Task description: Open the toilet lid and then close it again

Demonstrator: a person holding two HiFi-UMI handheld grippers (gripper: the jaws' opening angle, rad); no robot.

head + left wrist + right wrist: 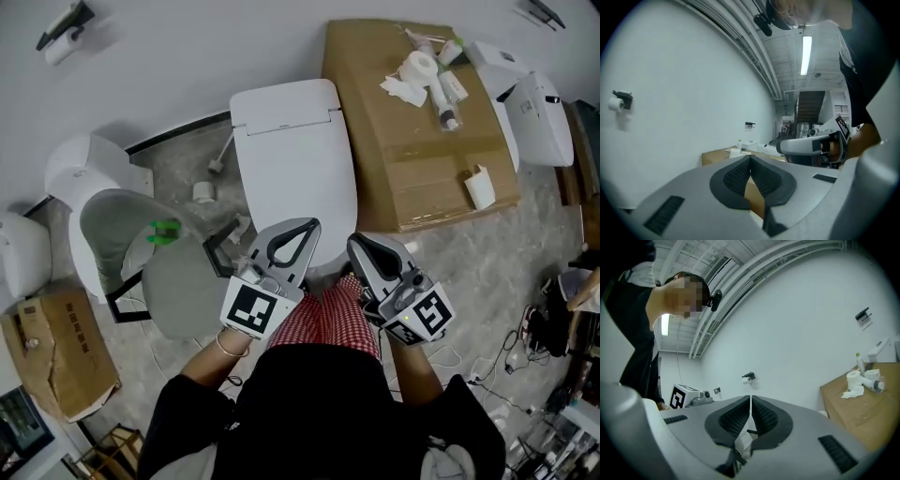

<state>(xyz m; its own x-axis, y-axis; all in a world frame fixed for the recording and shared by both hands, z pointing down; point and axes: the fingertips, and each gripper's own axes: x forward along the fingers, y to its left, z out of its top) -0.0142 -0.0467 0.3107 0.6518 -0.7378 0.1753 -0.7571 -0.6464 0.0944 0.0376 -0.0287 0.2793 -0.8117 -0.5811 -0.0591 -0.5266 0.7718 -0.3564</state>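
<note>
Left gripper point(292, 240) and right gripper point(366, 251), jaws together and empty, hover by the closed lid's point(295, 155) front edge, a box point(412, 141) just beside.

Toilet lid point(295, 159) down, open air above it. Front edge faces left gripper point(302, 228) and right gripper point(359, 244), nothing between. Right: cardboard box point(412, 178) close beside toilet, narrow gap. Left: floor strip holds small roll point(203, 192); grey chair point(141, 253) and black frame point(217, 251) crowd left gripper. Wall point(187, 47) behind.
</note>
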